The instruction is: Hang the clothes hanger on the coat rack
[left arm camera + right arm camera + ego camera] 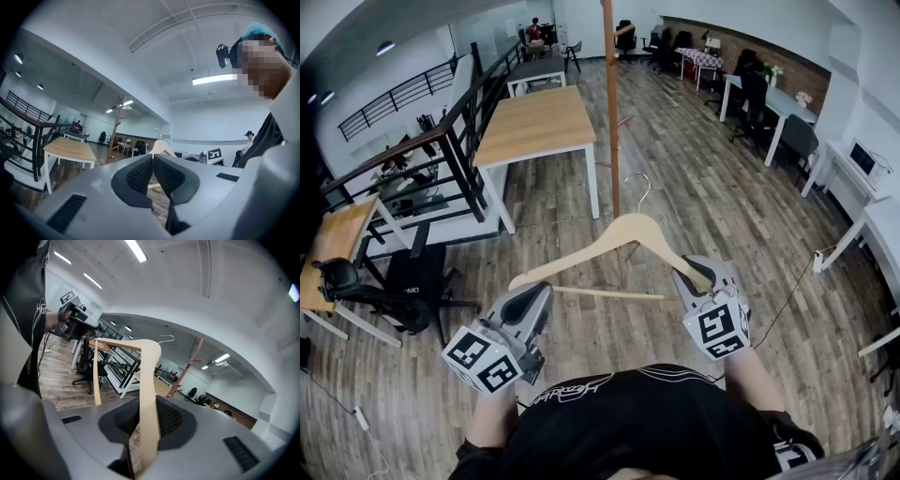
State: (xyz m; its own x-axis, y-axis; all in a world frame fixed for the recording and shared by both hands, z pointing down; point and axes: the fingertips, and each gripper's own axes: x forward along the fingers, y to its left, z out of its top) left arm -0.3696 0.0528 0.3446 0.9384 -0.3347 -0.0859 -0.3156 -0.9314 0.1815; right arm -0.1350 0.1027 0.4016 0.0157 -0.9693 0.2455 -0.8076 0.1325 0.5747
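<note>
Right gripper (pixel 694 275) is pinching the hanger (pixel 623 234) on the outer end of its right arm. The right gripper view shows the wood sandwiched between both pads, so the grip is at the tip, not the middle. My guess is that's deliberate: holding the far end leaves the hook (pixel 638 187) and the centre free to reach a peg without the gripper getting in the way. The downside is a long lever on a small pinch, so the hanger could pivot in the pads if it bumps something. Left gripper (pixel 536 298) has its fingers pressed together with nothing between them. In the left gripper view the hanger sits beyond the tips. Its left end is near that gripper in the head view, but it's not gripped, and I can't tell if there's contact. It looks parked there as a standby support. The hanger is in the air in front of the person, roughly level, hook up and pointing toward the rack (pixel 611 103). The rack pole stands further out on the floor, beside the table (pixel 534 122), with the hook well short of it. The hang hasn't started and the approach comes next. It needs the hook lifted over a peg (pixel 625 120) and then lowered. Main risk is the hook clipping the pole and twisting the hanger in the grip.
</note>
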